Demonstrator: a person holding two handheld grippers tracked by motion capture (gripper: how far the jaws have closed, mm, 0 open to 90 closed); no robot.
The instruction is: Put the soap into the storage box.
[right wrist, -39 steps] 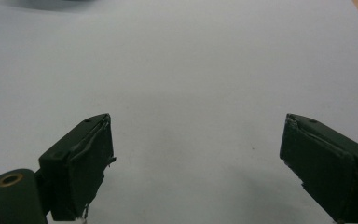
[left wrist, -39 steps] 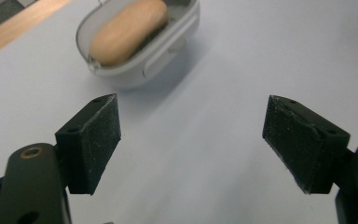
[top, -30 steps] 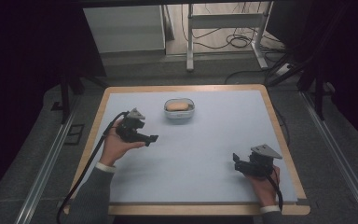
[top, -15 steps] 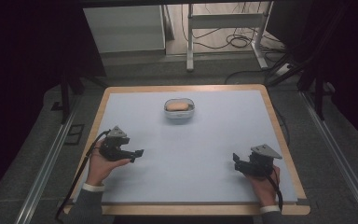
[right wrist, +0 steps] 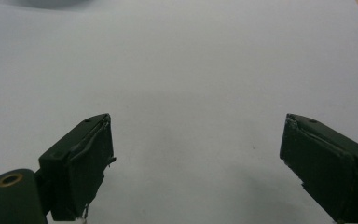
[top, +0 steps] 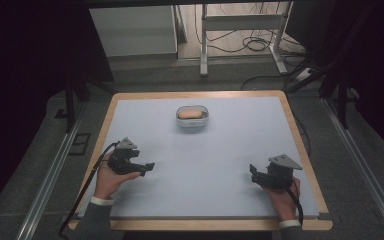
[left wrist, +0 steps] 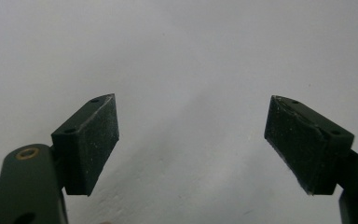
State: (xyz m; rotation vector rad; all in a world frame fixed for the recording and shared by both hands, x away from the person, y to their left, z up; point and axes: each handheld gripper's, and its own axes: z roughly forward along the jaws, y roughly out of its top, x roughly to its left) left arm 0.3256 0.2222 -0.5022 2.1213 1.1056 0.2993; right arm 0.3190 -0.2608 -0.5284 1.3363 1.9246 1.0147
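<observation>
Table (top: 300, 127) with a pale mat (top: 230, 150)
A wooden rim frames the mat; a small bowl (top: 192, 117) holding something tan sits on it near the far edge, centred.

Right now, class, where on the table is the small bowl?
In the high view, the bowl sits on the table, centred near its far edge, well ahead of both grippers.

Black hand-held gripper (top: 149, 166) w/ grey plate, cable; grey sleeves, white cuffs.
</observation>
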